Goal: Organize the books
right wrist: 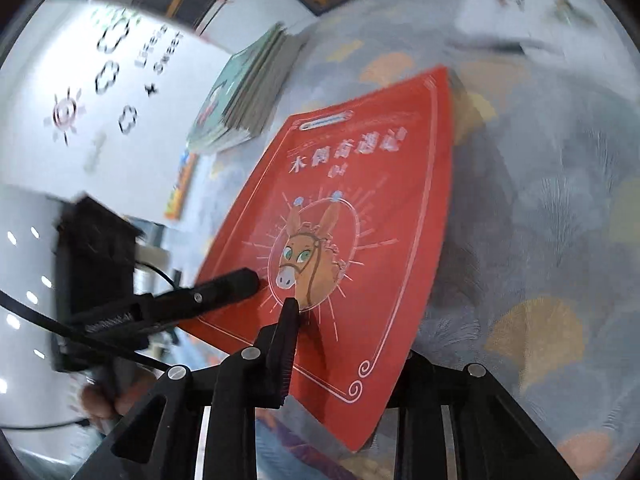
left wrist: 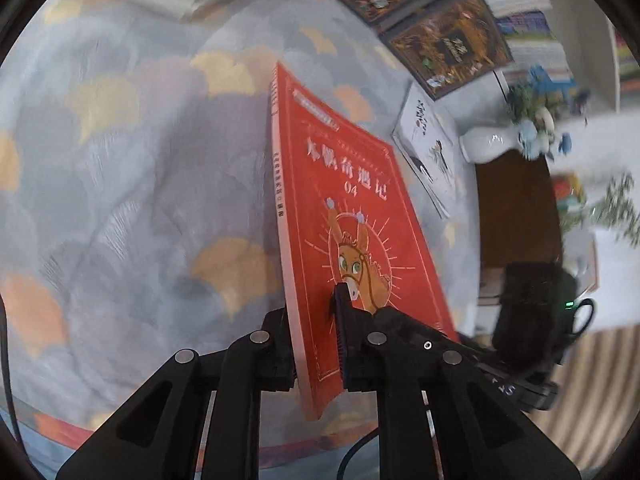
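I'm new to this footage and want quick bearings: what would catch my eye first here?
A red book with a cartoon donkey on its cover, held up over a grey fan-patterned cloth, gripped by both the left gripper and the right gripper. Behind lie two dark brown books and a white vase of flowers.

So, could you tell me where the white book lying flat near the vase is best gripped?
Grip the white book at its bottom edge, the one toward the camera, with the fingers above and below. It lies flat on the patterned cloth; the white vase crowds its right side.
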Demonstrator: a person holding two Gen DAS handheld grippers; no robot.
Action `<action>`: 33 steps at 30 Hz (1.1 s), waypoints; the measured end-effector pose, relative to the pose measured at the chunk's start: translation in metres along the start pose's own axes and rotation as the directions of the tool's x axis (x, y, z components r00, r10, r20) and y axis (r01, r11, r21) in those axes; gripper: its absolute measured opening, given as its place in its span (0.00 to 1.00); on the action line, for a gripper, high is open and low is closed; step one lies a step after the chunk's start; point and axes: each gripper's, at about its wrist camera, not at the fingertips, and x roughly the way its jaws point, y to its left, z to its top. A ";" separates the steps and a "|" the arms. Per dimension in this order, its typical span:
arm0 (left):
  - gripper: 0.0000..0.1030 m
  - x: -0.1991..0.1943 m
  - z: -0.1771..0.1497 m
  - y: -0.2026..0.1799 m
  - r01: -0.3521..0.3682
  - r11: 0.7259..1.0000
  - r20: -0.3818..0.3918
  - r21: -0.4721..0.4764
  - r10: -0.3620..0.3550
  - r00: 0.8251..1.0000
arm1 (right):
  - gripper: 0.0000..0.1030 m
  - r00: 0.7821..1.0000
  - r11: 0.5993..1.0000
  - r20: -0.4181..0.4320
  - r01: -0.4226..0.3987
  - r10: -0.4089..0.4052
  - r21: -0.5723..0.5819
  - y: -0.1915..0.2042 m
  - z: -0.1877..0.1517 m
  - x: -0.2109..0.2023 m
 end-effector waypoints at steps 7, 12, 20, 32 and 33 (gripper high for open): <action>0.12 -0.027 0.011 -0.003 0.010 0.988 0.012 0.155 -0.012 1.000 | 0.26 0.986 0.983 0.098 0.145 -0.134 -0.111 0.051 -0.005 -0.009; 0.13 -0.056 0.028 0.001 0.076 0.982 0.031 0.173 -0.082 0.996 | 0.26 0.978 0.984 0.164 0.149 -0.132 -0.097 0.079 0.000 -0.022; 0.14 -0.128 0.090 0.016 0.104 0.965 0.156 0.239 -0.144 0.977 | 0.28 0.965 0.990 0.259 0.065 -0.031 -0.123 0.152 0.055 -0.014; 0.15 -0.158 0.202 0.105 -0.010 0.983 0.241 0.182 -0.035 0.970 | 0.29 0.971 0.980 0.225 0.119 -0.081 -0.160 0.227 0.161 0.098; 0.15 -0.157 0.208 0.111 -0.011 0.984 0.244 0.177 -0.033 0.969 | 0.29 0.970 0.978 0.223 0.133 -0.095 -0.163 0.230 0.167 0.104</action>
